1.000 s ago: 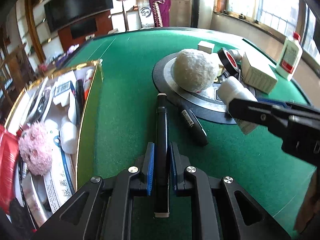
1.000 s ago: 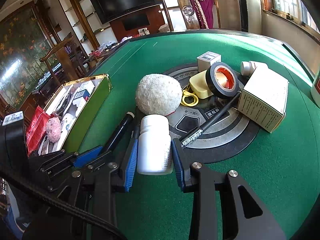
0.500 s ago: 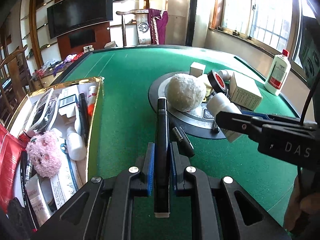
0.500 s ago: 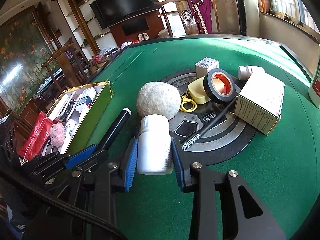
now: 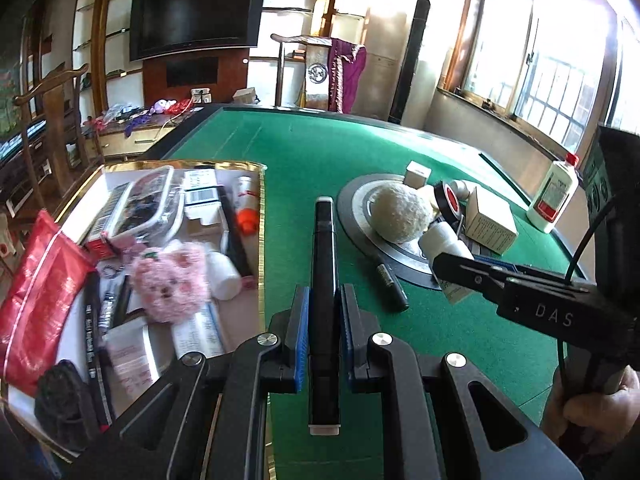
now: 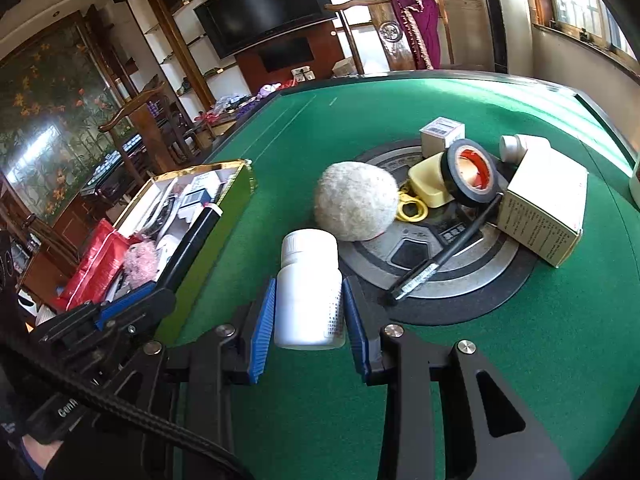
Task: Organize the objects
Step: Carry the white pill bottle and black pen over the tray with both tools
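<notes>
My left gripper is shut on a long black pen-shaped device and holds it above the green table, just right of the gold-rimmed box. The box holds a pink plush, small bottles and packets. My right gripper is shut on a white pill bottle, held above the felt near the round centre plate. The left gripper with the black device also shows in the right wrist view, over the box's edge.
On the centre plate lie a white fluffy ball, a black tape roll, a yellow case, a black marker, two cartons and a small white bottle. A white red-capped bottle stands at the table's right edge.
Both grippers have lifted and moved left toward the box, each keeping its object. The box is now closer in the left wrist view.
</notes>
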The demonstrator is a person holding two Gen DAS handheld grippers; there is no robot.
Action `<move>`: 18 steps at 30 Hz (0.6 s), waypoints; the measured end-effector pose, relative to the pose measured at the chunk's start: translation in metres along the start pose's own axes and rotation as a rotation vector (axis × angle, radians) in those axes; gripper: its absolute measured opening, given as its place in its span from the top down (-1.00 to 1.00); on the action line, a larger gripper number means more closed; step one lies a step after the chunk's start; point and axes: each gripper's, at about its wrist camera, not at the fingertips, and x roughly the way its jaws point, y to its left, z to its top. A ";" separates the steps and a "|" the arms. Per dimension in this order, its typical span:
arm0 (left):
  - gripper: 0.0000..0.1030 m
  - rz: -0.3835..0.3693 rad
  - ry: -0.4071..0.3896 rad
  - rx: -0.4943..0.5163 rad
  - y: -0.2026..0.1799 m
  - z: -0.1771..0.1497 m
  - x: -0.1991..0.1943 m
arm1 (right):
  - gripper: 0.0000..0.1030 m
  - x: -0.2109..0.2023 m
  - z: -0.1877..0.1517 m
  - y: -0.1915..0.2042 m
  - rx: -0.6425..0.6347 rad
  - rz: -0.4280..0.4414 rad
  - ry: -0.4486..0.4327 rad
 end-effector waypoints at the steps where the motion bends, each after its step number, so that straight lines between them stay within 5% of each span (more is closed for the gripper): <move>1: 0.77 0.004 -0.007 -0.008 0.005 0.000 -0.005 | 0.39 0.000 -0.001 0.005 -0.009 0.005 0.001; 18: 0.77 0.071 -0.069 -0.164 0.099 -0.007 -0.044 | 0.38 0.018 -0.017 0.101 -0.142 0.131 0.042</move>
